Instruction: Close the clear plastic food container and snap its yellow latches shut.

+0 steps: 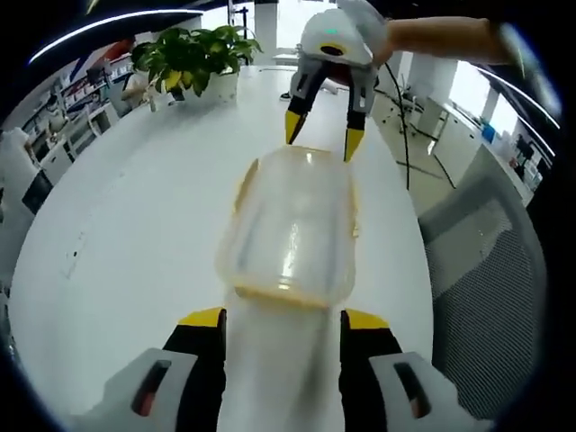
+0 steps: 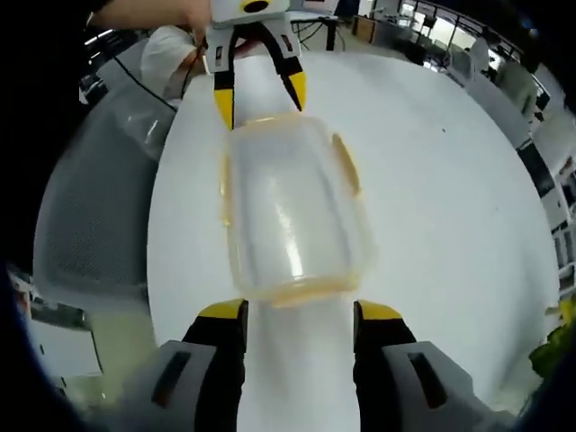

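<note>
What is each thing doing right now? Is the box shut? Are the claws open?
Clear container: lid on, resting on the white table; whether the yellow latches are snapped is unclear.
Left gripper: open, holding nothing.
Right gripper: open, holding nothing.
Potted plant: upright.

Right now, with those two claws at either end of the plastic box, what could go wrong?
The clear container sits loose on the smooth white table, so a push from one end alone might slide it away. Both the left gripper and right gripper stand open and wide of the box ends, so a pinch could miss a yellow latch. The table edge by the mesh chair looks close; a shove that way could tip the box off.
</note>
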A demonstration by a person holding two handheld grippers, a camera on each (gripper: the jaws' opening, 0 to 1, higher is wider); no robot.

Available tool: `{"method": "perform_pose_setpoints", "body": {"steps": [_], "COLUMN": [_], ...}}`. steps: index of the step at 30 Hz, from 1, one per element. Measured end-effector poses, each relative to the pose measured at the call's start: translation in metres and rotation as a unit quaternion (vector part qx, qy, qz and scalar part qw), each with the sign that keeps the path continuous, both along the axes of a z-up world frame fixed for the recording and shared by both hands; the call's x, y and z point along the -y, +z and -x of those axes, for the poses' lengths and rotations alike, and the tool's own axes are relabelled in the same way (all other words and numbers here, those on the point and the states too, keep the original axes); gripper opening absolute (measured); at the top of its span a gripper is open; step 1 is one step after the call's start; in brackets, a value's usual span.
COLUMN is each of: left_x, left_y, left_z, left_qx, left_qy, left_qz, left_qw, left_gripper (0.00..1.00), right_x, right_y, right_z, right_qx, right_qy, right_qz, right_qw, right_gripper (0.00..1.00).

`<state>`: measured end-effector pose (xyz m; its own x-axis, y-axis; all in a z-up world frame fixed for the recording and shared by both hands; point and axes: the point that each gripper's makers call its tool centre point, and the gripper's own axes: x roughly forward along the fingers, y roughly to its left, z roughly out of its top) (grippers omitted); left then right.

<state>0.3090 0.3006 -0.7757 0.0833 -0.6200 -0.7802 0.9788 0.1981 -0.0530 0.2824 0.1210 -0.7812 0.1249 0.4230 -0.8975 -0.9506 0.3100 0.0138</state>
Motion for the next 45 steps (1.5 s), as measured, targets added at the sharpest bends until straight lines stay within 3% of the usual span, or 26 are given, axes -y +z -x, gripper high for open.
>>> {"method": "perform_pose_setpoints", "body": {"steps": [5, 7, 10, 17, 21, 25, 29, 31, 33, 35, 41, 44, 45], "left_x": [-0.001, -0.003, -0.007, -0.008, -0.003, -0.002, 0.003, 0.008, 0.004, 0.002, 0.008, 0.012, 0.013], "left_y": [0.006, 0.006, 0.012, 0.018, 0.018, 0.012, 0.011, 0.010, 0.006, 0.004, -0.003, -0.001, 0.000], "left_z": [0.000, 0.001, -0.001, -0.008, -0.005, -0.005, -0.007, -0.004, -0.006, -0.006, 0.000, -0.001, -0.002], "left_qx": [-0.020, -0.034, -0.040, -0.105, -0.120, -0.125, -0.142, -0.167, -0.159, -0.154, -0.159, -0.155, -0.146], "left_qy": [0.035, 0.054, 0.067, 0.156, 0.167, 0.188, 0.233, 0.244, 0.255, 0.268, 0.291, 0.295, 0.292], "left_qz": [0.032, 0.043, 0.053, 0.093, 0.105, 0.096, 0.107, 0.116, 0.112, 0.109, 0.100, 0.106, 0.106], "left_qw": [0.9987, 0.9970, 0.9955, 0.9778, 0.9729, 0.9695, 0.9559, 0.9480, 0.9473, 0.9447, 0.9381, 0.9370, 0.9393], "left_gripper": [0.45, 0.45, 0.45, 0.43, 0.42, 0.42, 0.41, 0.35, 0.32, 0.33, 0.34, 0.26, 0.23], "right_x": [-0.003, -0.008, -0.006, -0.014, -0.015, -0.012, -0.010, -0.018, -0.025, -0.023, -0.021, -0.020, -0.020], "right_y": [0.007, 0.012, 0.017, 0.031, 0.026, 0.016, 0.008, 0.008, 0.007, 0.003, 0.002, 0.001, 0.001], "right_z": [0.010, 0.014, 0.017, 0.005, -0.002, -0.011, -0.016, -0.017, -0.014, -0.014, -0.012, -0.012, -0.011], "right_qx": [-0.002, -0.008, -0.003, 0.009, 0.000, -0.006, -0.015, -0.031, -0.048, -0.043, -0.069, -0.075, -0.078], "right_qy": [-0.045, -0.081, -0.118, -0.214, -0.252, -0.255, -0.253, -0.257, -0.272, -0.267, -0.289, -0.292, -0.294], "right_qz": [-0.012, -0.031, -0.028, -0.058, -0.053, -0.060, -0.069, -0.097, -0.117, -0.106, -0.127, -0.131, -0.133], "right_qw": [0.9989, 0.9962, 0.9926, 0.9751, 0.9663, 0.9651, 0.9648, 0.9610, 0.9539, 0.9569, 0.9464, 0.9444, 0.9432], "right_gripper": [0.44, 0.43, 0.41, 0.40, 0.38, 0.38, 0.35, 0.35, 0.36, 0.37, 0.36, 0.36, 0.36]}}
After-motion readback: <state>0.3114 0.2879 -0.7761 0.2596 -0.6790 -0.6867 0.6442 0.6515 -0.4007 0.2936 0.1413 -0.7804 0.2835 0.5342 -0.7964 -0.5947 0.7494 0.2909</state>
